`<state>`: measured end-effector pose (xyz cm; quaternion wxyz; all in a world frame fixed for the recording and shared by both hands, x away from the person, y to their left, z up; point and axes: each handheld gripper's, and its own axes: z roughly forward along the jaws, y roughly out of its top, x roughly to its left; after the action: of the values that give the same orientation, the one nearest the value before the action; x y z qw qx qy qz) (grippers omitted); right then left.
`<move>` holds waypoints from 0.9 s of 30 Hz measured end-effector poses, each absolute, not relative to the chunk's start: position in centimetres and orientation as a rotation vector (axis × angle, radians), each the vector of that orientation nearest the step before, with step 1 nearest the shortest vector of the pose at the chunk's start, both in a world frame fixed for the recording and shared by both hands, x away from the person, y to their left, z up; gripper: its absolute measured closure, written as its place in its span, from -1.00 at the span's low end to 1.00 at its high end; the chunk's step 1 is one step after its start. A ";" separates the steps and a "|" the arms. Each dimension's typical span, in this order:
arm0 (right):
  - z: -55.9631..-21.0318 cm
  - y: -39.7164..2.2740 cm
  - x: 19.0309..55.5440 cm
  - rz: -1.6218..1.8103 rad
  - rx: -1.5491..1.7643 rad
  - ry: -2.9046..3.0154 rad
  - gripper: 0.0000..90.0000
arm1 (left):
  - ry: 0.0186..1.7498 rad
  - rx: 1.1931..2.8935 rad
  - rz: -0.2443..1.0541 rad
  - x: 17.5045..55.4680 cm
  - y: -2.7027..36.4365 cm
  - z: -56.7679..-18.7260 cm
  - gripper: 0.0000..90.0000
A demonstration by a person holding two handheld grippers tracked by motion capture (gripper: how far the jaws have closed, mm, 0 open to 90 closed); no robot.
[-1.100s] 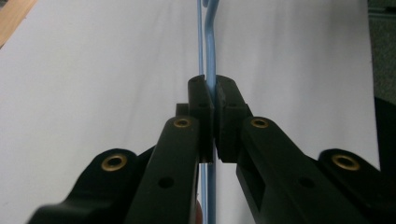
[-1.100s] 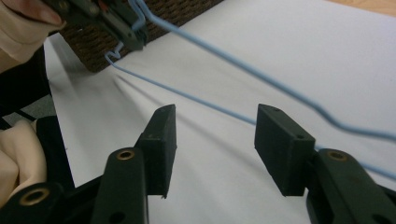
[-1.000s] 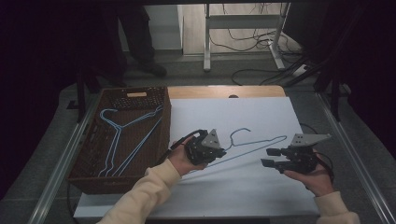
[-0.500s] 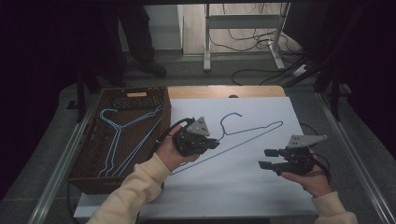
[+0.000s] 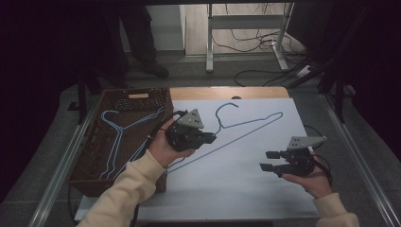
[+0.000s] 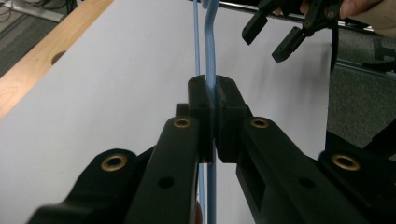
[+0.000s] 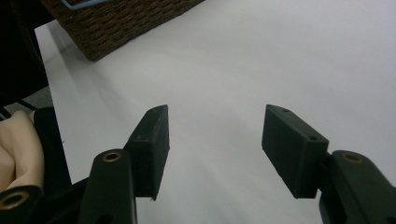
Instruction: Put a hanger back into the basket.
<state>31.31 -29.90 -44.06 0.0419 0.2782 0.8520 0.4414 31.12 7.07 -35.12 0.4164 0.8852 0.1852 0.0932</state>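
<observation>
A light blue wire hanger [image 5: 236, 137] hangs tilted over the white table sheet [image 5: 236, 194], hook toward the far side. My left gripper [image 5: 212, 139] is shut on its wire near the neck; in the left gripper view the jaws pinch the blue wire [image 6: 211, 88] between the pads. My right gripper [image 5: 267, 161] hovers at the right of the sheet, away from the hanger. Its jaws have just been opening and stand open with nothing between them [image 7: 215, 135]. The right gripper [image 6: 275, 32] also shows far off in the left gripper view.
A dark woven basket [image 5: 137, 94] stands at the table's left and holds more blue hangers [image 5: 116, 135]; its corner [image 7: 116, 23] shows in the right gripper view. A wooden table edge [image 5: 227, 92] runs along the back. Metal rails flank the table.
The left gripper has risen and moved left toward the basket, carrying the hanger off the sheet. The right hand has stayed in place, its jaws slightly wider.
</observation>
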 end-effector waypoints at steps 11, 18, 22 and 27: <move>-44.4 -29.7 31.6 1.336 0.854 2.618 -0.08 | 0.508 2.148 0.253 31.0 10.5 -32.6 0.94; -44.5 -29.5 31.7 1.323 0.861 2.623 -0.08 | 0.527 2.116 0.265 31.0 12.0 -31.3 0.94; -44.5 -29.5 31.7 1.322 0.859 2.624 -0.08 | 0.542 2.110 0.277 31.0 12.7 -31.0 0.94; -44.5 -29.5 31.8 1.316 0.859 2.628 -0.08 | 0.563 2.105 0.288 31.0 13.7 -30.8 0.94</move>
<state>31.76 -29.51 -44.51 0.0399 0.2804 0.8575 0.4295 31.01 13.72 -30.81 0.4543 0.8531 0.2283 0.1169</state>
